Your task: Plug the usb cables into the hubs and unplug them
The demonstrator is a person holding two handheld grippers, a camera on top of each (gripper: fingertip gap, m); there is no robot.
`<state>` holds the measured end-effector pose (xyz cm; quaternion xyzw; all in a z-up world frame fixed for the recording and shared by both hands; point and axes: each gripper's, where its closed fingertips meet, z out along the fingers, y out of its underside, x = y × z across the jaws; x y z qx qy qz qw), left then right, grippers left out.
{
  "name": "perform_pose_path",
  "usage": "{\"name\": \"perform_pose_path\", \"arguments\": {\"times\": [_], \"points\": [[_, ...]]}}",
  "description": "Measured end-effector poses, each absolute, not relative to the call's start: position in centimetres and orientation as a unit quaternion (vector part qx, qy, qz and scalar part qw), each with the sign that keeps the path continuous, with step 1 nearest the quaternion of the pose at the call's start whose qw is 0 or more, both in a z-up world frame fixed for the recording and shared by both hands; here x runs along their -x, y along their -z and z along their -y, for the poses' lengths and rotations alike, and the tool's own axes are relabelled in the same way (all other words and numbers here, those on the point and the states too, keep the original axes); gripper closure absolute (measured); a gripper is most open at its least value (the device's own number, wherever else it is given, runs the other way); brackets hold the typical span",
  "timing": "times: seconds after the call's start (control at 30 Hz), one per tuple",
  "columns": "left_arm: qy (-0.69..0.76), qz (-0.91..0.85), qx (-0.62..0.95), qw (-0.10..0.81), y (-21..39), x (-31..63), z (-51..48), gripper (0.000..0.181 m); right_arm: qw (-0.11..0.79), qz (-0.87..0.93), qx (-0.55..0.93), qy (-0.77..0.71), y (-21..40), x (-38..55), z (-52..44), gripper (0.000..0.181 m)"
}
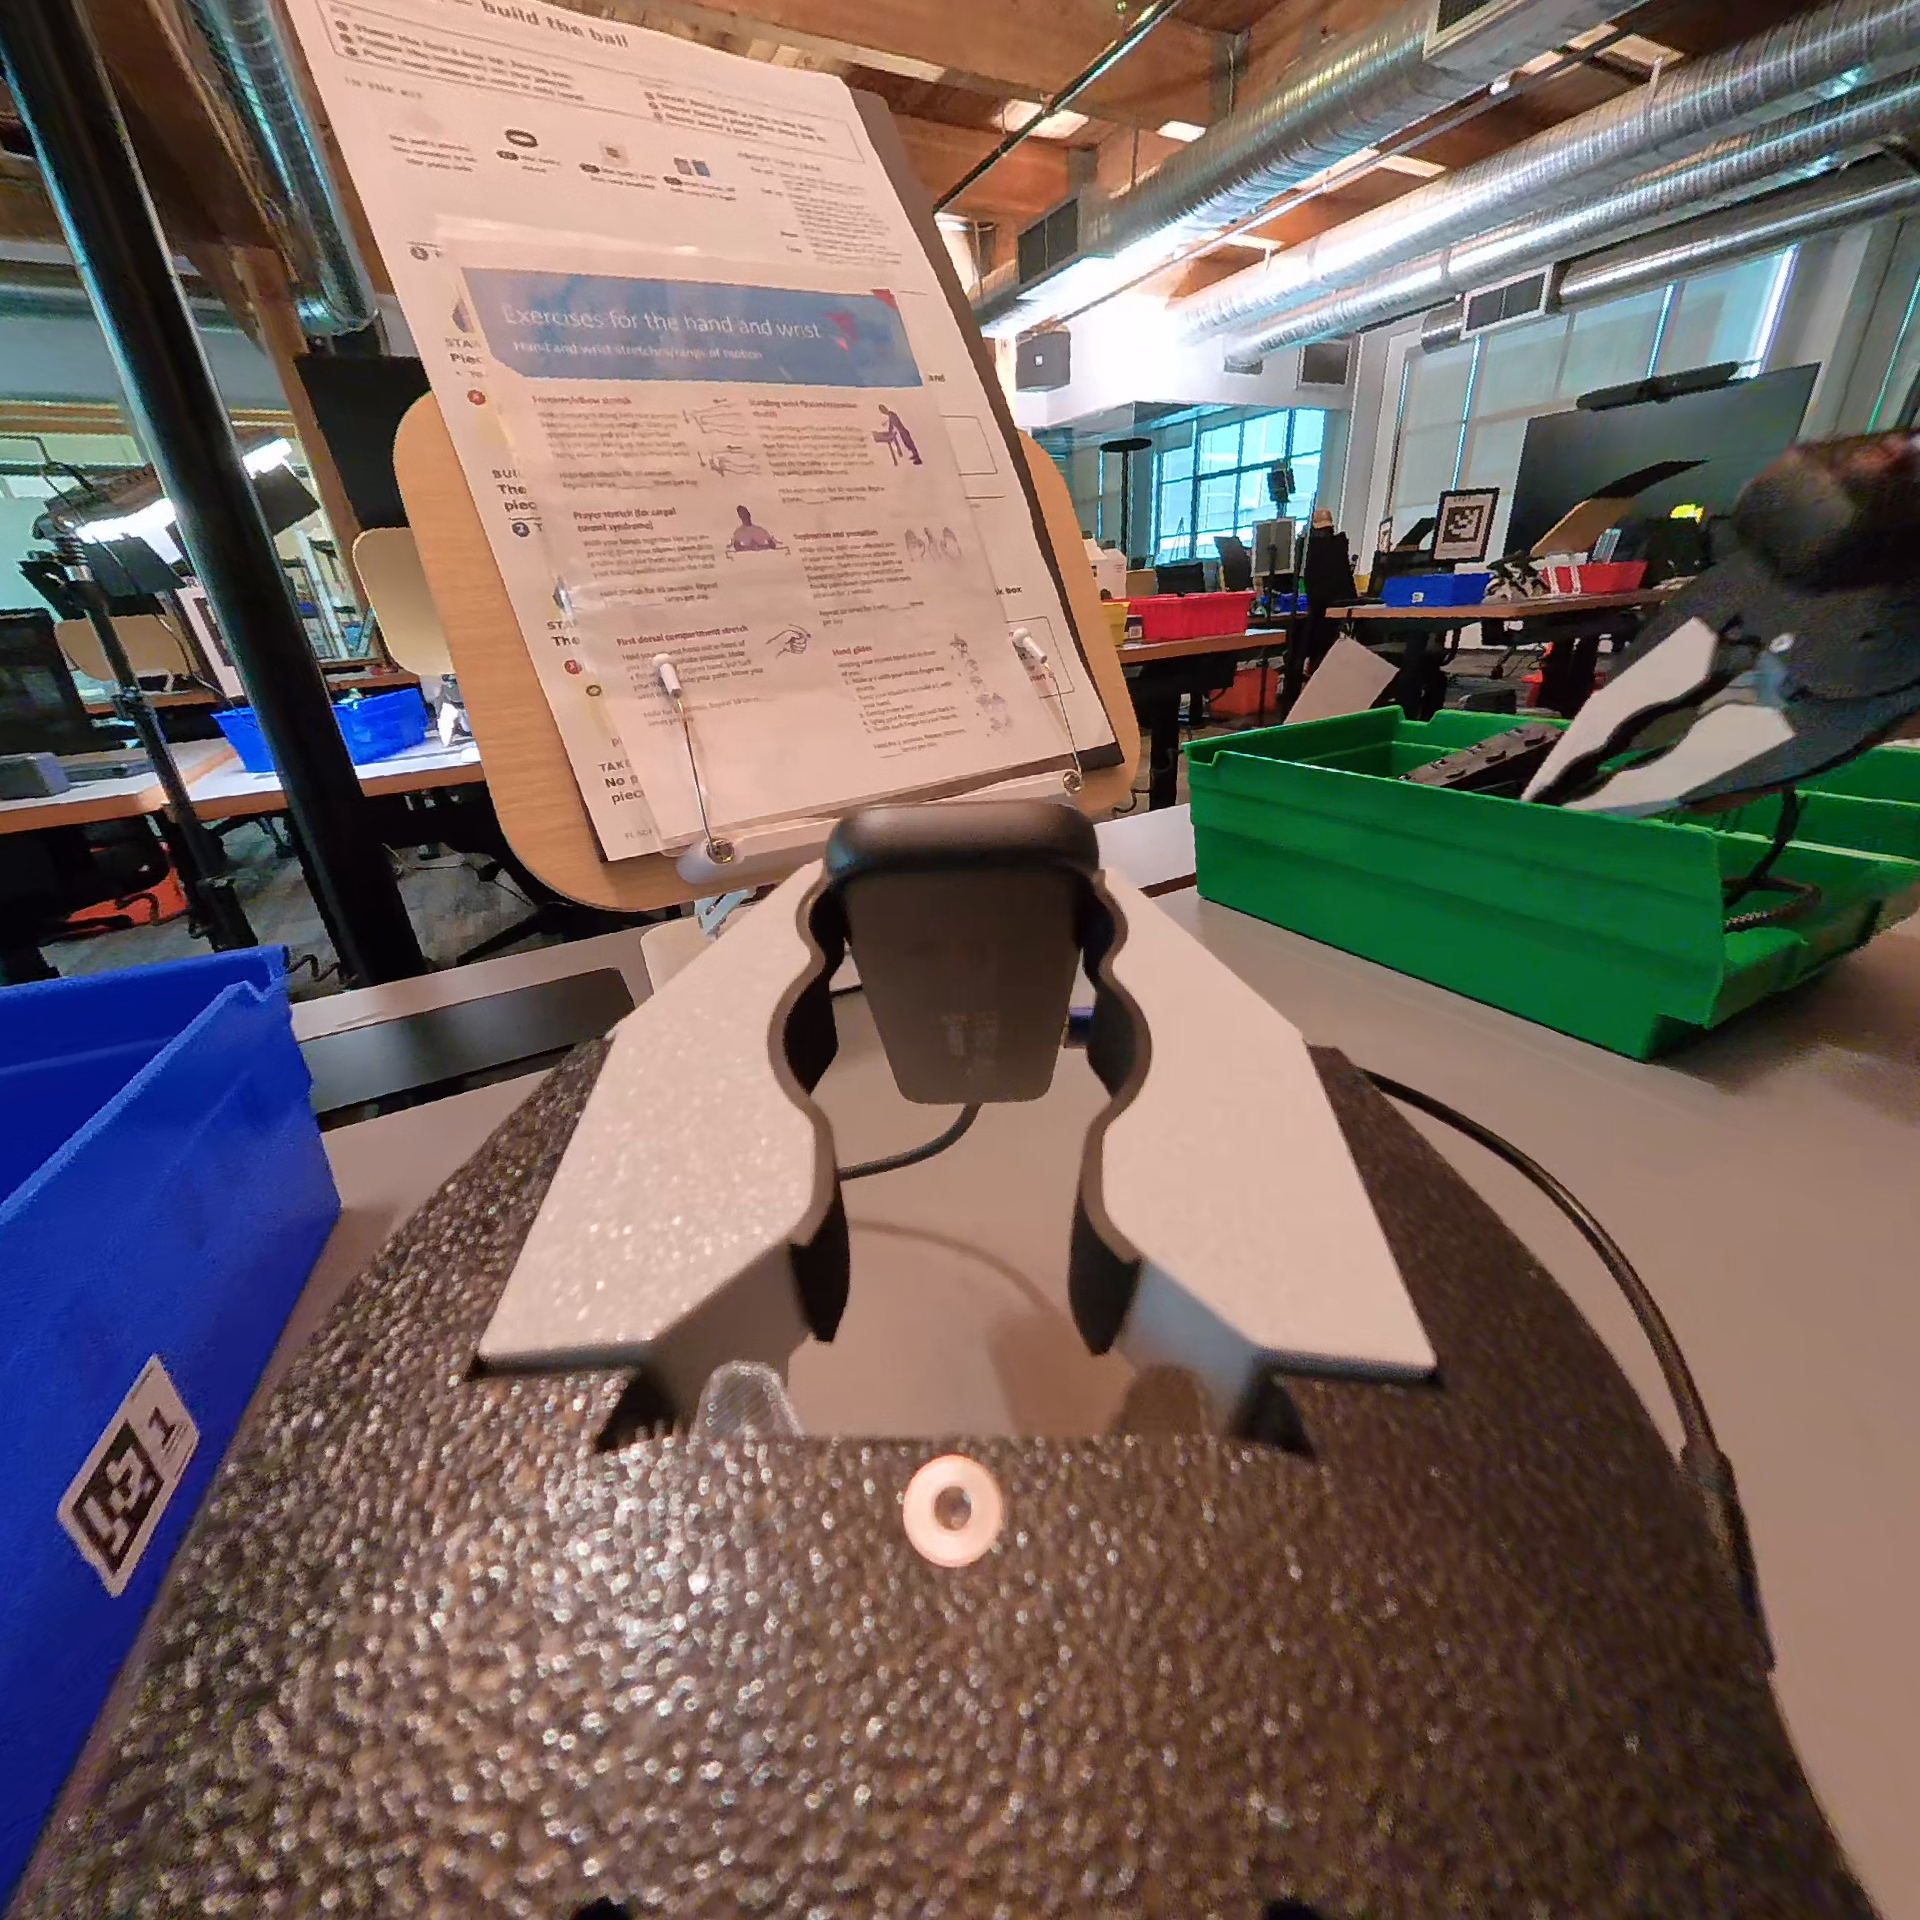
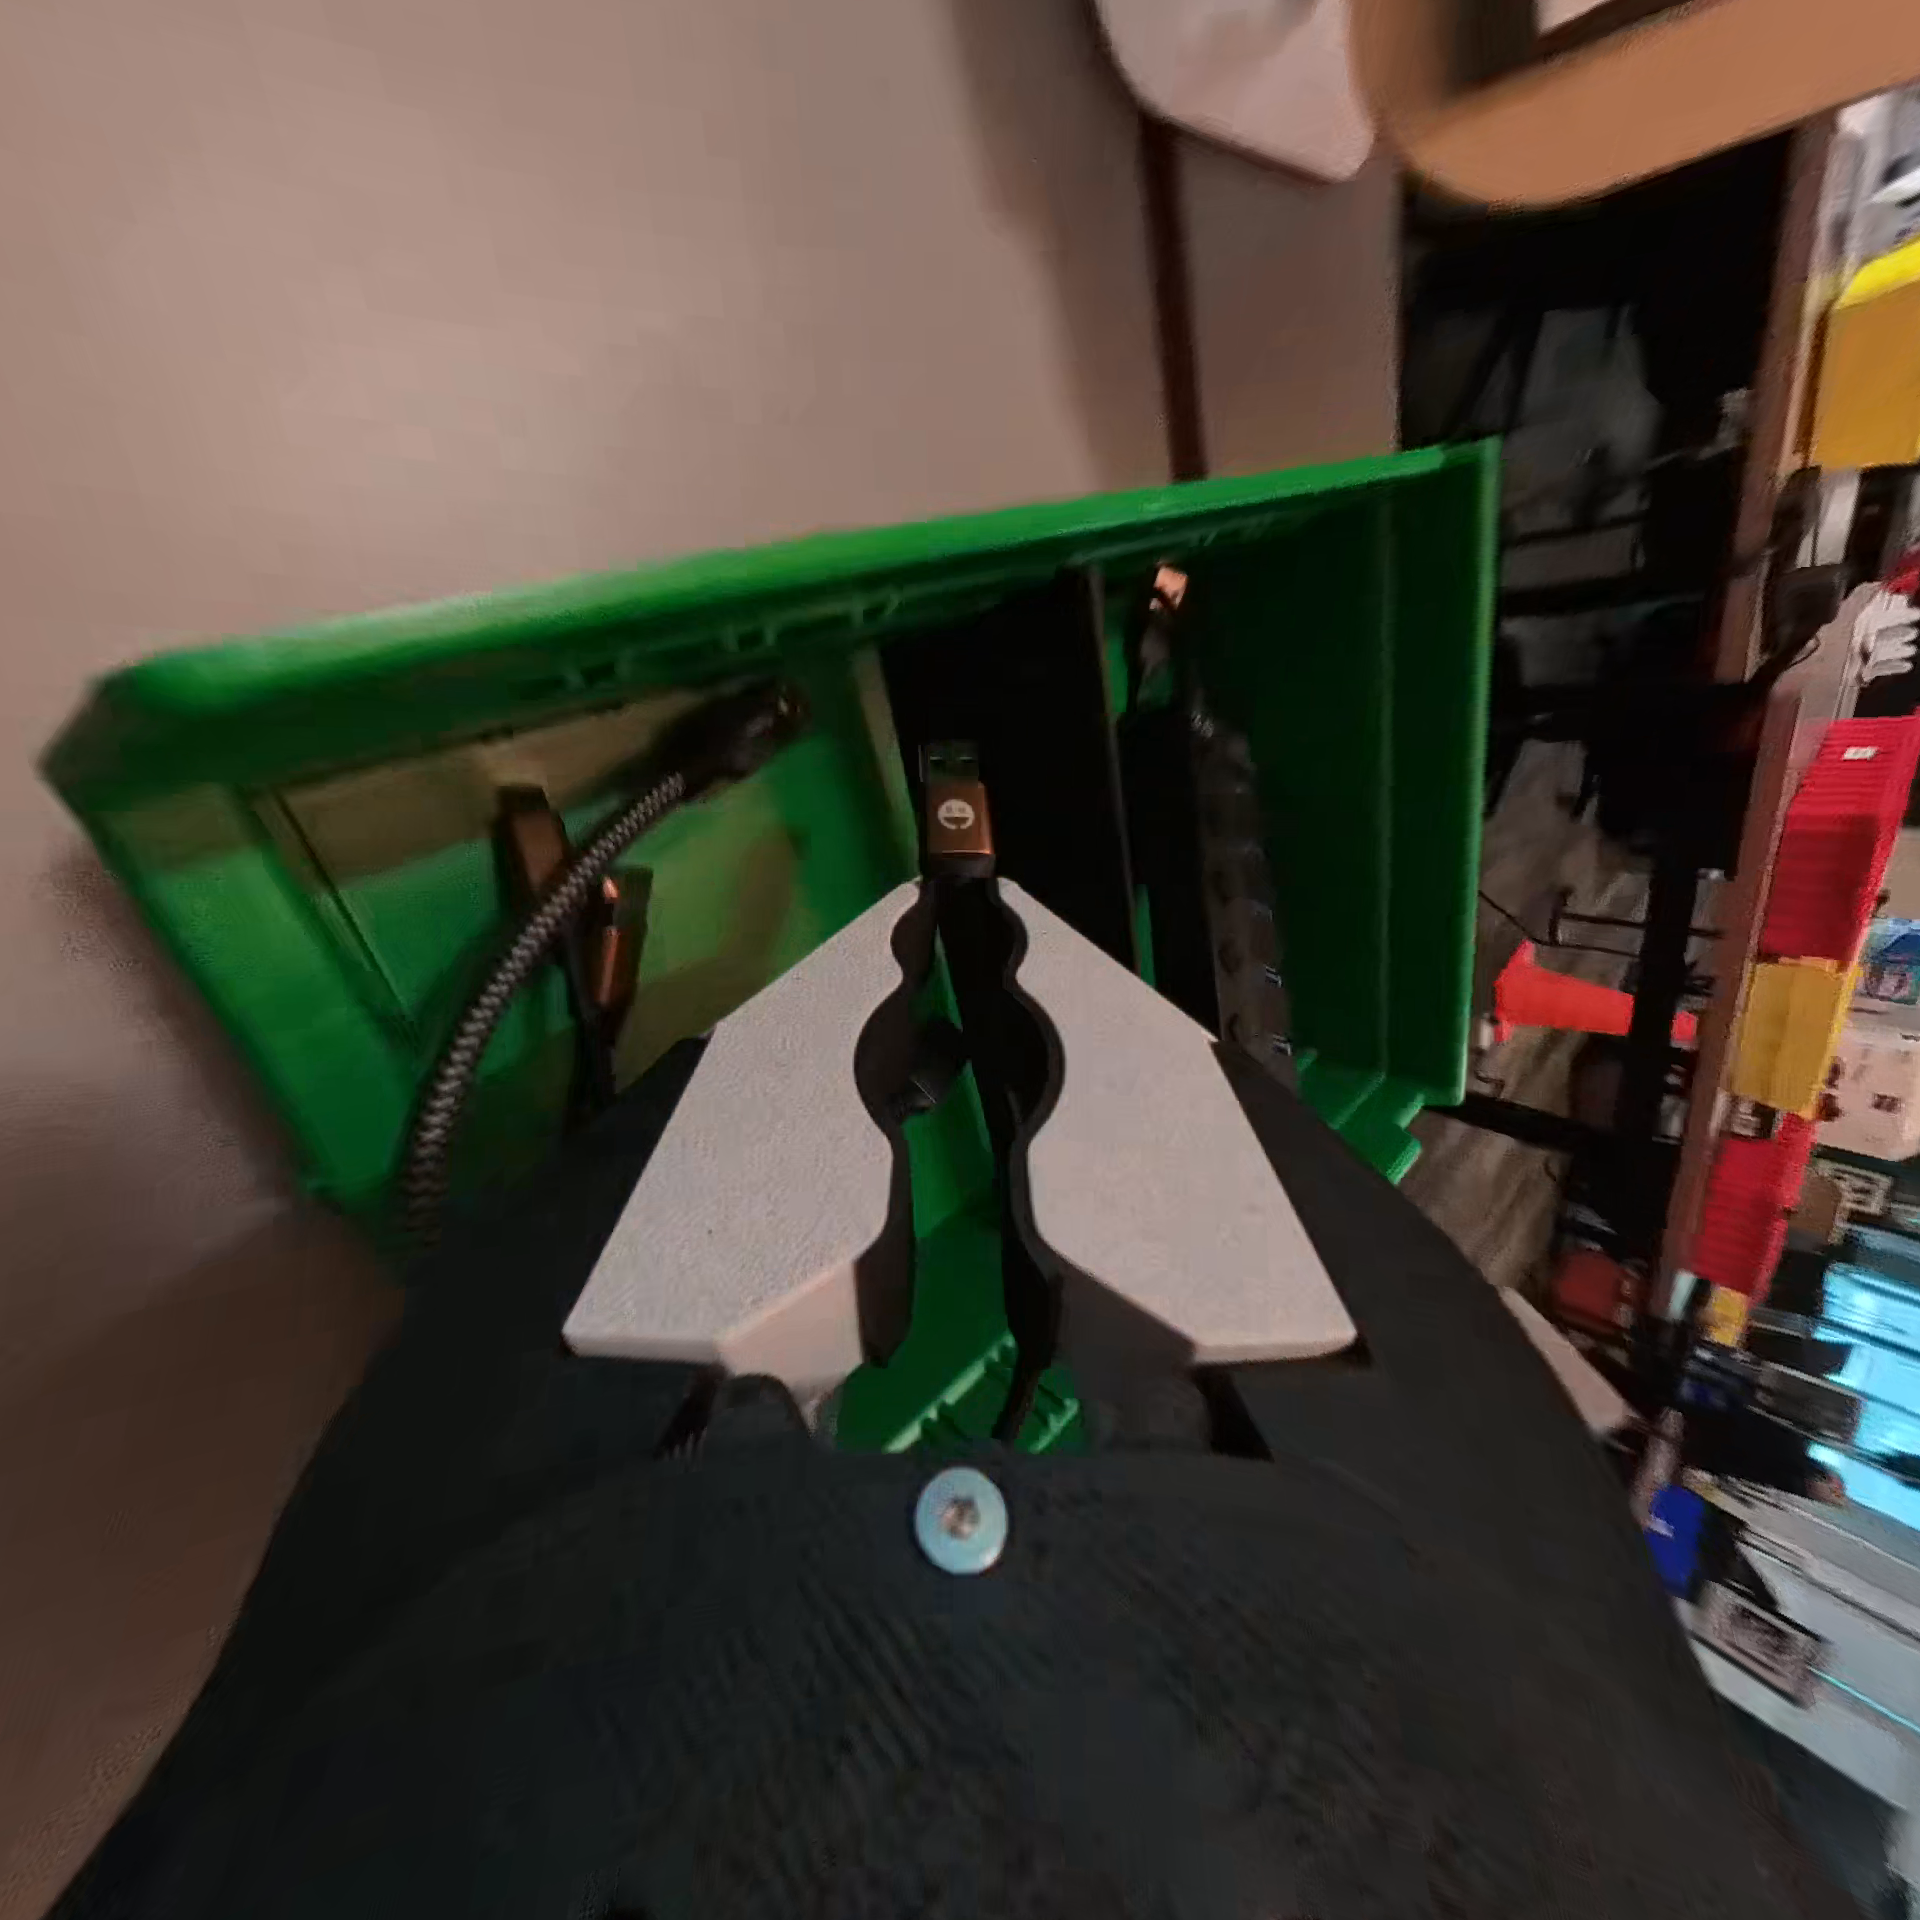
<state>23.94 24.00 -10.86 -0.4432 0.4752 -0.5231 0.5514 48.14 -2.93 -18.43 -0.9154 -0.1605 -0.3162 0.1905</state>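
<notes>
My left gripper (image 1: pixel 961 997) is clamped on the dark grey oblong plastic hub (image 1: pixel 961 966), held above the grey table (image 1: pixel 1558 1195). My right gripper (image 2: pixel 961 914), over the green plastic bin (image 2: pixel 623 644), pinches the black cable's copper-shelled USB plug (image 2: pixel 951 805). Step in hand, as I judge it: fetching. Next: align the plug squarely with a hub port.
</notes>
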Motion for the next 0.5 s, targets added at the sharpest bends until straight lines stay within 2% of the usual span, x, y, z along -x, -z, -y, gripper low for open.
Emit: {"name": "perform_pose_path", "arguments": {"times": [0.03, 0.13, 0.27, 0.33, 0.37, 0.5], "points": [[0.523, -0.476, 0.443, 0.551, 10.9, -24.0, -24.0, 0.137, 0.169, 0.170, 0.915, 0.325, 18.9, -48.7, 3.2, 0.173], [0.524, -0.476, 0.443, 0.550, 10.9, -23.9, -24.0, 0.137, 0.155, 0.159, 0.906, 0.360, 18.1, -50.2, 3.4, 0.144], [0.527, -0.472, 0.444, 0.549, 10.7, -23.9, -24.1, 0.137, 0.277, 0.075, 0.895, 0.342, 13.8, -49.3, 2.4, 0.104], [0.530, -0.471, 0.442, 0.549, 10.7, -23.9, -24.0, 0.137, 0.369, 0.002, 0.881, 0.297, 11.0, -47.2, 0.7, 0.090], [0.533, -0.471, 0.441, 0.547, 10.6, -23.9, -23.9, 0.137, 0.424, -0.031, 0.867, 0.260, 9.9, -45.3, -0.8, 0.086], [0.542, -0.485, 0.420, 0.542, 10.4, -23.9, -22.8, 0.137, 0.609, -0.012, 0.787, 0.100, 7.6, -33.0, -9.2, 0.094]]}}
